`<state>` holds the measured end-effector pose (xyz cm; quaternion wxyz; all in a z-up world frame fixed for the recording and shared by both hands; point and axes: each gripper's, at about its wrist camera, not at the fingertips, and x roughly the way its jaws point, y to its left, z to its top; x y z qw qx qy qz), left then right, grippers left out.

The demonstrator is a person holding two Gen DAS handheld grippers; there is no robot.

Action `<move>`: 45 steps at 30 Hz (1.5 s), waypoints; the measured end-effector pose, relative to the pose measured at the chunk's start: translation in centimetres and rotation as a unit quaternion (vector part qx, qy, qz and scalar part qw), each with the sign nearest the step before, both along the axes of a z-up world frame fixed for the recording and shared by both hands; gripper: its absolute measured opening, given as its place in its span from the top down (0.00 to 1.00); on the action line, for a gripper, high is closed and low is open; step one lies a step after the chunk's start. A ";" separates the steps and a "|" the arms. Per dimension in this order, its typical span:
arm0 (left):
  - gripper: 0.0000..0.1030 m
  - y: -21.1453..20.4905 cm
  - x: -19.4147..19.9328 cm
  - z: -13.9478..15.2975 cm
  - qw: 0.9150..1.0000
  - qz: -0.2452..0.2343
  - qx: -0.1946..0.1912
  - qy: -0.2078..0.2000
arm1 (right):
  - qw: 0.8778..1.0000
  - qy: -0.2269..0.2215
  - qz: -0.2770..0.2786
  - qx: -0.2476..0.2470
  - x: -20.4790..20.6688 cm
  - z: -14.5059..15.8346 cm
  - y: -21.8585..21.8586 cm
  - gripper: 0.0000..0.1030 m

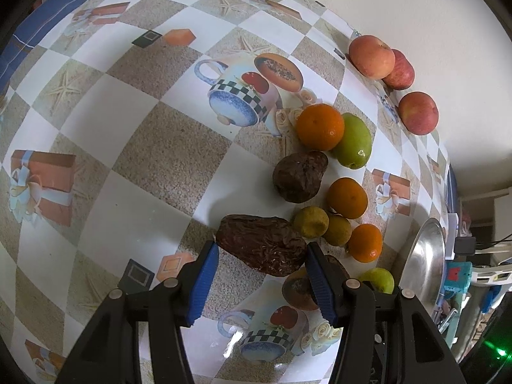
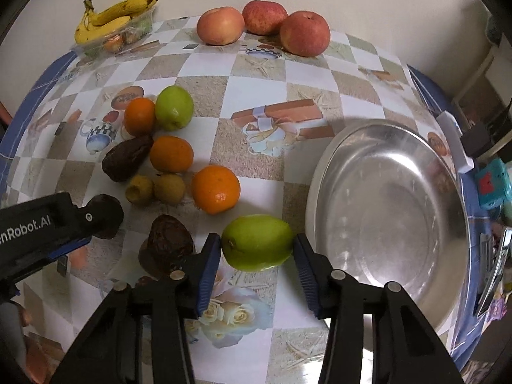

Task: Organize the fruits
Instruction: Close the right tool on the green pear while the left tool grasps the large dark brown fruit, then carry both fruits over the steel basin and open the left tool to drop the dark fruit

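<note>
My left gripper (image 1: 261,251) is shut on a dark wrinkled avocado (image 1: 260,244), its blue pads against both sides. My right gripper (image 2: 257,248) is shut on a green apple (image 2: 257,243), just left of the steel bowl (image 2: 388,211). The left gripper (image 2: 48,224) and its avocado (image 2: 107,211) also show in the right wrist view. On the table lie three oranges (image 2: 216,188), another green apple (image 2: 174,107), two small yellow-green fruits (image 2: 169,188), two more dark avocados (image 2: 126,156) and three red apples (image 2: 304,33) by the wall.
A clear plastic tray (image 2: 112,38) with bananas (image 2: 112,16) and small fruits stands at the back left. The table has a checkered printed cloth (image 2: 249,86). Clutter, including a teal object (image 2: 491,185), sits past the right table edge.
</note>
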<state>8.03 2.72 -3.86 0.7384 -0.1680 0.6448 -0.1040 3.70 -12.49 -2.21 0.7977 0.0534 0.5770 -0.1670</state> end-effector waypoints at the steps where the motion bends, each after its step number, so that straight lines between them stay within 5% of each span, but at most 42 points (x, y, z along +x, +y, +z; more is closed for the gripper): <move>1: 0.43 0.0 0.0 0.0 1.000 0.000 0.000 0.000 | 1.000 0.000 0.001 -0.002 0.0 0.0 0.0 0.53; 7: 0.43 0.1 0.0 0.0 1.000 0.000 -0.001 -0.001 | 1.000 0.002 0.003 -0.006 0.1 0.0 0.1 0.54; 16: 0.43 0.3 0.1 0.5 1.000 0.006 -0.006 -0.007 | 0.997 -0.037 -0.004 0.069 -0.1 1.4 -0.1 0.54; 28: 0.43 -2.3 -0.7 4.3 0.996 -0.035 -0.017 -0.081 | 0.988 -0.097 -0.064 0.097 -1.6 4.6 -3.9 0.54; 35: 0.43 -8.4 -3.2 5.4 0.982 -0.137 0.006 -0.129 | 0.982 -0.093 -0.143 0.076 -3.7 4.5 -9.0 0.54; 45: 0.43 -17.8 -6.6 5.9 0.946 -0.266 0.004 -0.188 | 0.964 -0.121 -0.230 0.062 -6.6 4.7 -14.9 0.54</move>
